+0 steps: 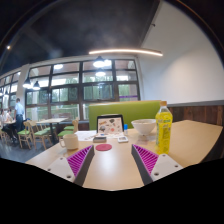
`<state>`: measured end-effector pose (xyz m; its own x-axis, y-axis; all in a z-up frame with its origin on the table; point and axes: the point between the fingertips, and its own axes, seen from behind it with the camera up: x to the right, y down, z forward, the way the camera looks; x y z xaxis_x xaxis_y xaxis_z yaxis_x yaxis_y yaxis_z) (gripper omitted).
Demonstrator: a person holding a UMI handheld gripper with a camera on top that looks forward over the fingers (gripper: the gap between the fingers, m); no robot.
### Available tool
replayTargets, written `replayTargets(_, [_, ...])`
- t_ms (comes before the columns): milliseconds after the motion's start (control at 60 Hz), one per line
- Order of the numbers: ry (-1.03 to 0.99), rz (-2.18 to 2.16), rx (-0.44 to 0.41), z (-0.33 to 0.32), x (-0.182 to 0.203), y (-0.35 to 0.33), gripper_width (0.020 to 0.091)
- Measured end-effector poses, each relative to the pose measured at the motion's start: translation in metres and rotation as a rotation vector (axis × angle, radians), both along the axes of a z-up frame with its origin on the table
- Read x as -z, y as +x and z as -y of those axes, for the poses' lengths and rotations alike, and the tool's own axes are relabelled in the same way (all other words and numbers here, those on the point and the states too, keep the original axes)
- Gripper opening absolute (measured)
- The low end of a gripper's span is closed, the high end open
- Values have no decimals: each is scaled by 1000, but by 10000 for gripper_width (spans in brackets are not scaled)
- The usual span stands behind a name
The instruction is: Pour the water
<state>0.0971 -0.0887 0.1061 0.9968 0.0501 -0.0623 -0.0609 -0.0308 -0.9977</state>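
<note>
Pink pads on the gripper [112,168] sit nearest, spread wide with nothing between them, over a bare stretch of table [112,172]. Going left to right beyond them: a green cup [68,137], a red coaster [103,147], a tablet [110,124], a bowl [144,127], then the bottle [164,128] standing upright just beyond the right finger. Judging by this, the task is at its approach step; next comes swinging right and closing on the bottle's body before tipping it toward a vessel.

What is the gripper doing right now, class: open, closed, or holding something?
Gripper: open, holding nothing; the red coaster lies on the table just ahead of the fingers, and the yellow bottle stands beyond the right finger.
</note>
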Motion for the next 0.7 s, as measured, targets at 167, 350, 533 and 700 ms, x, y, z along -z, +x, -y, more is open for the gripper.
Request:
replayTargets(167, [38,70,120,-11,-8,65,801])
replayTargets(350, [13,91,260,-45,-7,167,814])
replayTargets(533, [-4,146,299,-120,-7,212,821])
replayTargets(700, [-43,49,298,-166,10,222,400])
